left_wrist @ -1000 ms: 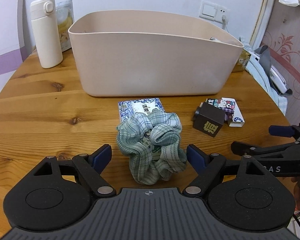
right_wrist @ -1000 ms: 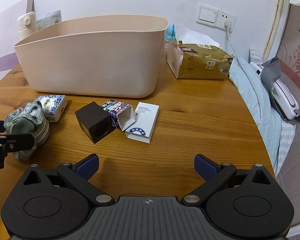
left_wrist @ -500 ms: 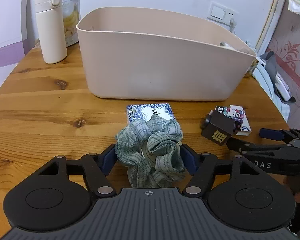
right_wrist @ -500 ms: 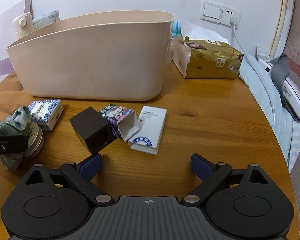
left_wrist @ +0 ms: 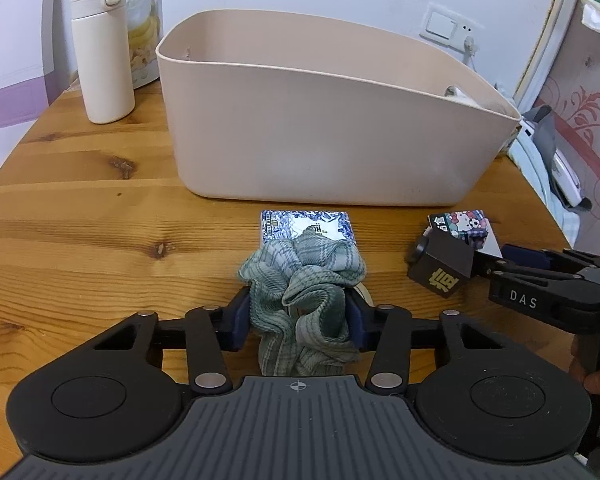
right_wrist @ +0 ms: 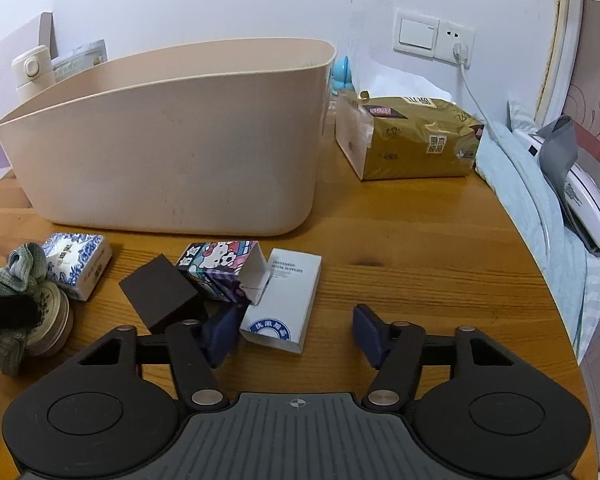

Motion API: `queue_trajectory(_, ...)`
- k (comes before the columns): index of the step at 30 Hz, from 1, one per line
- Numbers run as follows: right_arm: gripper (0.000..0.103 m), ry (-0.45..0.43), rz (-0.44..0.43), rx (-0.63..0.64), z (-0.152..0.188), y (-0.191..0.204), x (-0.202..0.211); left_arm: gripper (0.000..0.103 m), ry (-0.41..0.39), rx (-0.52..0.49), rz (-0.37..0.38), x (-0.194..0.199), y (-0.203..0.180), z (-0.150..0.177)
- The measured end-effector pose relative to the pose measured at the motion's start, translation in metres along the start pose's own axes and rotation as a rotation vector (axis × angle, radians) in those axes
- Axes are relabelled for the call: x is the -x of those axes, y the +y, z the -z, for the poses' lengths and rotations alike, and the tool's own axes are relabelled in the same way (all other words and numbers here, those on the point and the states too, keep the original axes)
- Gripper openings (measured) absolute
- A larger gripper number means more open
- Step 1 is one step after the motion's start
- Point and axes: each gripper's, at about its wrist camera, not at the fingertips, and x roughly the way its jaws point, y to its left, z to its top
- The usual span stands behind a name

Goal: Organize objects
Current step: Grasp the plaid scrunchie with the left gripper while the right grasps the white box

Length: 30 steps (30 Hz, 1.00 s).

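Observation:
My left gripper (left_wrist: 299, 318) is closing, and both blue pads press on a green plaid scrunchie (left_wrist: 304, 280) that wraps a round tin (right_wrist: 48, 312). Behind it lies a blue-and-white patterned box (left_wrist: 300, 226), in front of the beige bin (left_wrist: 320, 140). My right gripper (right_wrist: 294, 320) is also closing, with the near end of a white box (right_wrist: 288, 296) between its jaws; the right pad stands clear of the box. A dark cube box (right_wrist: 164, 296) and a cartoon cat box (right_wrist: 220, 264) lie just left of the white box. The right gripper (left_wrist: 504, 260) also shows in the left wrist view.
A cream flask (left_wrist: 102, 48) and a snack bag (left_wrist: 144, 52) stand at the back left. A gold tissue pack (right_wrist: 412, 136) sits right of the bin. A blue cloth with a white device (right_wrist: 580, 192) lies beyond the table's curved right edge.
Both pairs of jaws have narrowed. The left pads have come in onto the scrunchie. The right gripper has moved forward, so the white box's end now lies between its jaws.

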Motion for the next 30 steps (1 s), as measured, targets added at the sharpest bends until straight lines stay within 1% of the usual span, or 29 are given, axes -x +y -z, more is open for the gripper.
queue_trajectory(3,0.038,-0.001,-0.013,0.013,0.000,0.004,0.002,0.043,0.006,0.007,-0.001,0.000,0.002,-0.001)
queue_trajectory(4,0.032,-0.002,-0.015,0.017,0.000,0.005,0.002,0.041,0.006,0.009,0.000,0.001,0.002,-0.001)
queue_trajectory(5,0.031,-0.001,-0.014,0.021,0.000,0.006,0.003,0.039,0.005,0.009,0.001,0.001,0.003,-0.001)
queue_trajectory(7,0.030,0.000,-0.017,0.023,0.000,0.007,0.003,0.039,0.003,0.012,-0.003,0.003,0.004,-0.001)
queue_trajectory(14,0.030,0.022,-0.045,-0.008,0.005,0.005,0.013,0.032,-0.012,0.031,-0.015,0.009,0.010,0.003)
queue_trajectory(21,0.029,0.037,-0.072,-0.040,0.014,0.003,0.025,0.029,-0.020,0.040,-0.020,0.015,0.013,0.008)
queue_trajectory(30,0.029,0.006,-0.069,-0.046,0.014,0.002,0.045,0.028,-0.034,0.031,-0.025,0.026,0.017,0.011)
